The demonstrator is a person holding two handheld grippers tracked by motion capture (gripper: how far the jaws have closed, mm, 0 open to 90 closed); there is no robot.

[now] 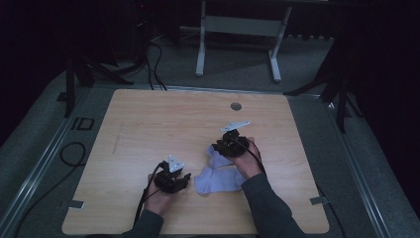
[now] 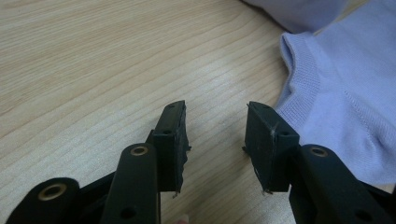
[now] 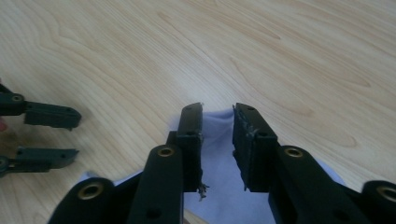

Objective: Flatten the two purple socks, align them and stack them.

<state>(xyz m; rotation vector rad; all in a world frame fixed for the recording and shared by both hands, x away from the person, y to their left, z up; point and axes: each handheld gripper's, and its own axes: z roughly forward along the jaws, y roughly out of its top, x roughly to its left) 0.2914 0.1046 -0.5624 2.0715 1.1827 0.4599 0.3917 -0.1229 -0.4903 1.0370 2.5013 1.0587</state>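
Note:
A pale lilac sock [image 1: 218,176] lies crumpled on the wooden table [image 1: 148,124], between my two hands. My left gripper [image 1: 184,177] rests just left of it, jaws apart. In the left gripper view my left gripper [image 2: 215,126] is open over bare wood, and the sock's ribbed cuff [image 2: 345,93] lies just right of its right jaw. My right gripper [image 1: 216,148] stands at the sock's far end. Its jaws [image 3: 218,126] stand a little apart with the sock's tip [image 3: 217,158] in the gap, and the pads do not press on it. The left gripper [image 3: 70,137] shows at that view's left edge.
A round grey cable port [image 1: 236,106] sits near the table's far edge. Beyond the table stands a white metal frame [image 1: 237,29], with black tripod legs [image 1: 341,94] on the right. Cables [image 1: 74,153] lie on the grey floor to the left.

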